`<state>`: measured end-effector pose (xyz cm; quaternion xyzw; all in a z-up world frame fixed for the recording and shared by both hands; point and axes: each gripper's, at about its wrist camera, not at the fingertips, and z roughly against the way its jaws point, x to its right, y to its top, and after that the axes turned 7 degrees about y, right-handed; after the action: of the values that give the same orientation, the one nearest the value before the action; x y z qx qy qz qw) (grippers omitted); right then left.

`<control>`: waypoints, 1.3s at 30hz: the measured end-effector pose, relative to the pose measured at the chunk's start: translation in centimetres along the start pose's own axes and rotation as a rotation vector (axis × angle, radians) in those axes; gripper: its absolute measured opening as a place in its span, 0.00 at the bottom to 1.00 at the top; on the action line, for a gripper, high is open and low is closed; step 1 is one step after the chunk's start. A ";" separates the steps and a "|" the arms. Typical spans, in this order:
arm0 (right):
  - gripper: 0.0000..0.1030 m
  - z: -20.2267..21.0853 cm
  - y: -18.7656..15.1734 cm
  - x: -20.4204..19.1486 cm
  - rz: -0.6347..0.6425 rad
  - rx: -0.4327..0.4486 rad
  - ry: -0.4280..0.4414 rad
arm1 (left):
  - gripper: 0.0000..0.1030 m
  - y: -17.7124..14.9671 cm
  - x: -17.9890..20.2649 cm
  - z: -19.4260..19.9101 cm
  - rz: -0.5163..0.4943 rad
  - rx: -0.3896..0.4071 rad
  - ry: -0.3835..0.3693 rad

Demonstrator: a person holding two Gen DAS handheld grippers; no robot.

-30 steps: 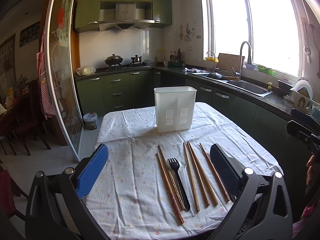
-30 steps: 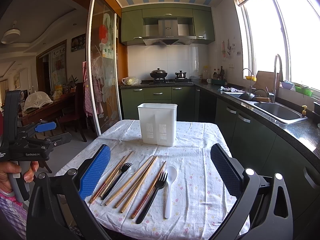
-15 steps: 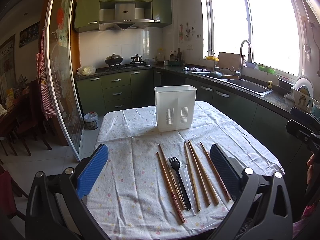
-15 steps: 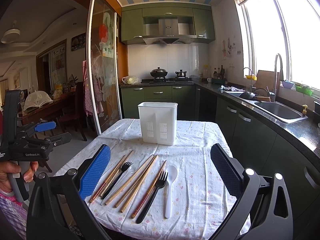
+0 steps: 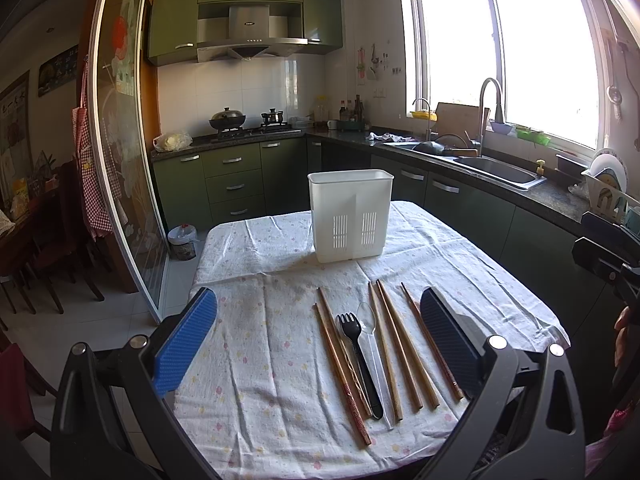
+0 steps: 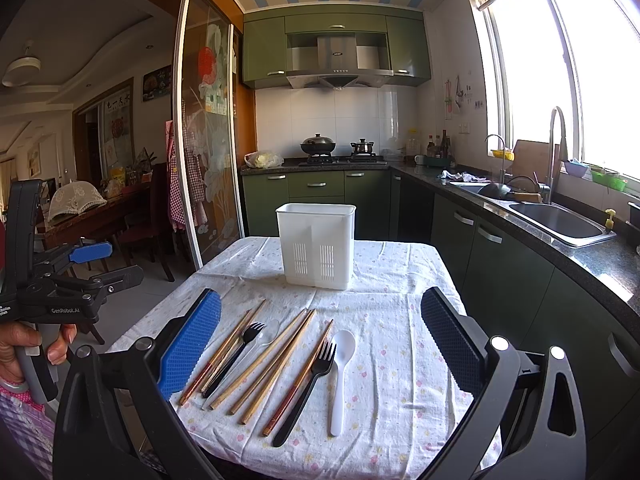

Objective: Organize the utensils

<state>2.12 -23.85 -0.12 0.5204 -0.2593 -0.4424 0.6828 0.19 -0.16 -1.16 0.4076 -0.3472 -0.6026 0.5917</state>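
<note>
Right wrist: slotted white plastic caddy (image 6: pixel 316 246), wooden chopsticks (image 6: pixel 276 354); both grippers' jaws spread.

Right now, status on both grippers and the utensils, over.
Left gripper open, empty; right gripper open, empty. Chopsticks, forks, spoons all flat on tablecloth; white utensil caddy upright behind them. Nothing between grippers and utensils.

green cabinets (image 6: pixel 316 200), bright window (image 5: pixel 516 48), tiled floor (image 5: pixel 80 320)

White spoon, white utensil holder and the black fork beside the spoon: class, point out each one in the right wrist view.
White spoon (image 6: pixel 343 346): right wrist view, on its bowl.
White utensil holder (image 6: pixel 316 228): right wrist view, front wall.
Black fork (image 6: pixel 308 388): right wrist view, mid-handle.
</note>
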 end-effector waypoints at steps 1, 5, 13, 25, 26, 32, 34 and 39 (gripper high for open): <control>0.96 0.0 0.0 0.0 0.000 0.000 0.000 | 0.94 0.0 0.0 0.0 -0.001 0.000 0.001; 0.96 0.0 0.0 0.0 0.000 0.000 0.000 | 0.94 0.0 0.0 0.0 0.000 0.000 0.000; 0.96 -0.7 -0.3 -0.1 -0.005 -0.019 -0.009 | 0.94 -0.5 0.0 -0.6 -0.014 -0.018 0.004; 0.96 -9.5 -0.3 5.5 -0.321 -0.424 0.169 | 0.94 -1.3 -0.4 -14.5 0.104 -0.617 -0.219; 0.96 -10.2 -0.4 5.7 -0.318 -0.450 0.166 | 0.94 -1.6 -0.1 -15.6 0.096 -0.654 -0.207; 0.85 -13.7 -0.6 5.4 -0.303 -0.561 0.171 | 0.86 -2.2 2.4 -19.4 -0.008 -0.748 -0.147; 0.76 -14.2 -0.8 5.5 -0.312 -0.565 0.171 | 0.69 -2.1 3.3 -19.9 -0.024 -0.772 -0.141; 0.65 -14.3 -1.2 5.2 -0.306 -0.573 0.170 | 0.44 -2.3 4.8 -20.9 -0.042 -0.827 -0.144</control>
<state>15.89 -21.62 -6.41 0.3750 0.0146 -0.5499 0.7462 18.27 -3.51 -12.52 0.0996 -0.1084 -0.7301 0.6673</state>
